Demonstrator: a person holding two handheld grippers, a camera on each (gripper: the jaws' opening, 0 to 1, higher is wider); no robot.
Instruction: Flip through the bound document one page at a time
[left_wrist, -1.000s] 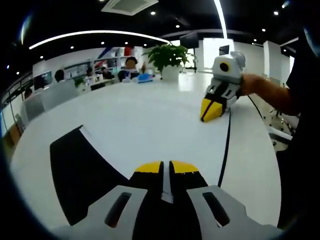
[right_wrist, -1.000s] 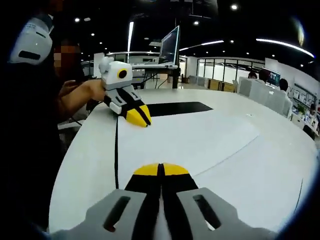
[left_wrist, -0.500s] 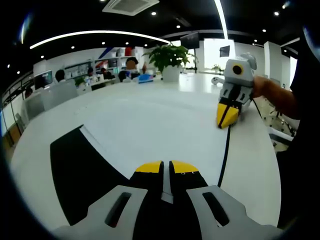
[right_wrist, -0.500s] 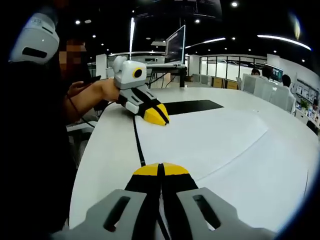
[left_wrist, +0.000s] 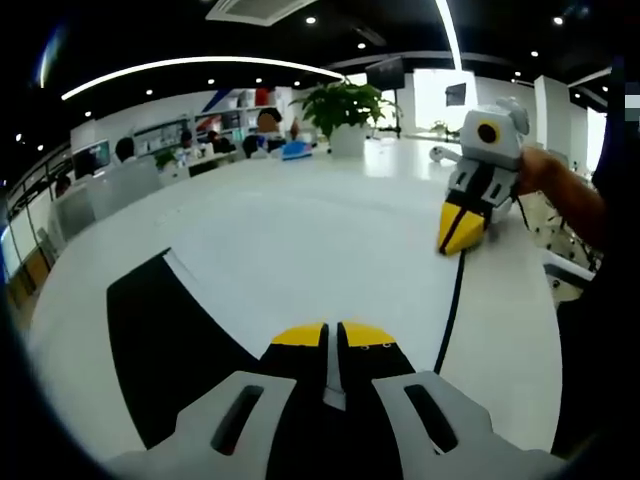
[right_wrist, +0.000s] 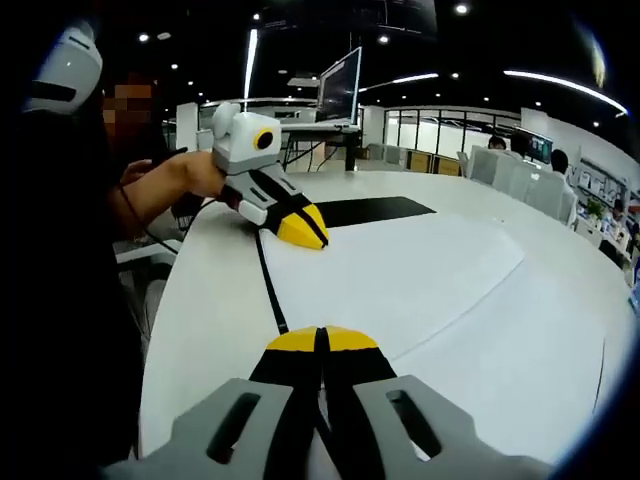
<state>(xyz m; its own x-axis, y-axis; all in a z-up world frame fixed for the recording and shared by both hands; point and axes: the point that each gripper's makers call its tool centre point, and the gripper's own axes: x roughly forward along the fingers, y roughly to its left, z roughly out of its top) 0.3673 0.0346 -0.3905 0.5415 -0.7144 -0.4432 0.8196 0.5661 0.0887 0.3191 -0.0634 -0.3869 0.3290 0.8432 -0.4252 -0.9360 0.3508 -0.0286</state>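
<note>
right tongs (left_wrist: 461, 234) drawn back toward document edge, both tongs closed empty, left tongs (left_wrist: 331, 335), one bound document (left_wrist: 300, 250)

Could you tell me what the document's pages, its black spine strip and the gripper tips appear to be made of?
Pages: likely matte white paper, lying flat with thin edges and no glare. Spine strip: a dull black binding, perhaps tape or plastic; too narrow to tell. Left gripper and right gripper tips: smooth yellow, probably moulded plastic or rubber, with a slight sheen.
</note>
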